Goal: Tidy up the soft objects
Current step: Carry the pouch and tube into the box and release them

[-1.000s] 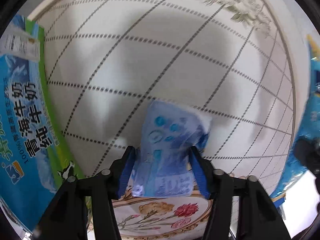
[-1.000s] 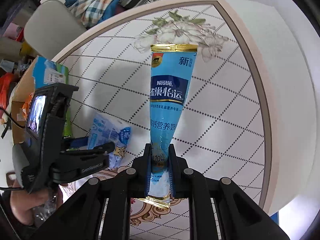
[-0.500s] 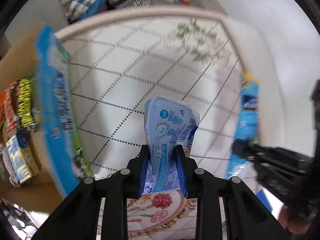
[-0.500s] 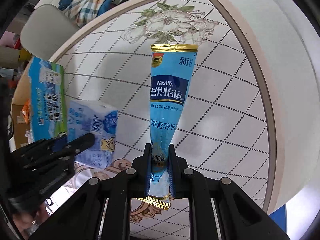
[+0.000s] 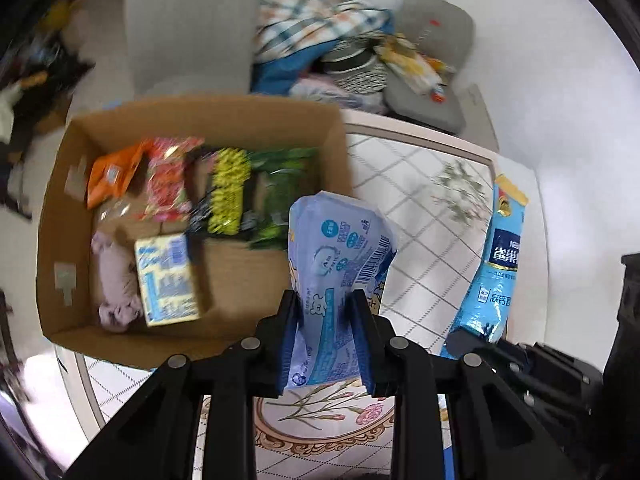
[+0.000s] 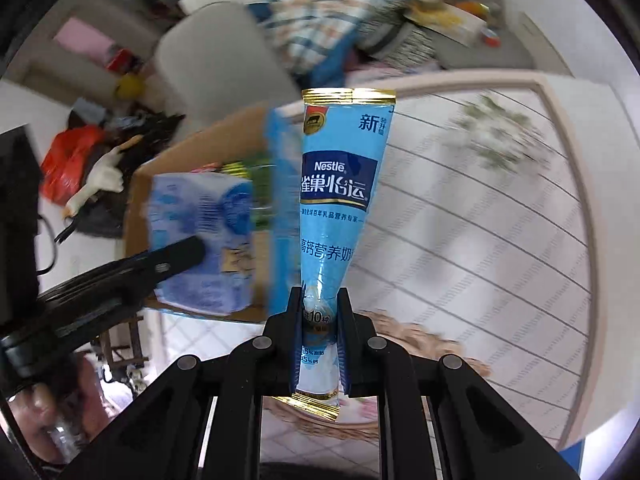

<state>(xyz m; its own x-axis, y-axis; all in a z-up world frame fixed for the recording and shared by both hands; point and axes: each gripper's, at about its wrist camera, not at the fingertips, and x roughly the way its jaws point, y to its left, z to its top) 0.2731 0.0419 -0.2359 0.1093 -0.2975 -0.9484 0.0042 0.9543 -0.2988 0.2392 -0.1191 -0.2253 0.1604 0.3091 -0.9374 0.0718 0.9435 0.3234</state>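
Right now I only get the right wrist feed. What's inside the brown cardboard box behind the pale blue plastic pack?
Observer: In the left wrist view, the brown cardboard box holds snack packets along its far side, a yellow-and-blue pack and a lilac soft item.
Operator: Any bare floor inside?
Observer: Yes, a bare cardboard patch right of that pack.
Operator: Left grip closed?
Observer: The left gripper is shut on the pale blue plastic pack, across its lower half.
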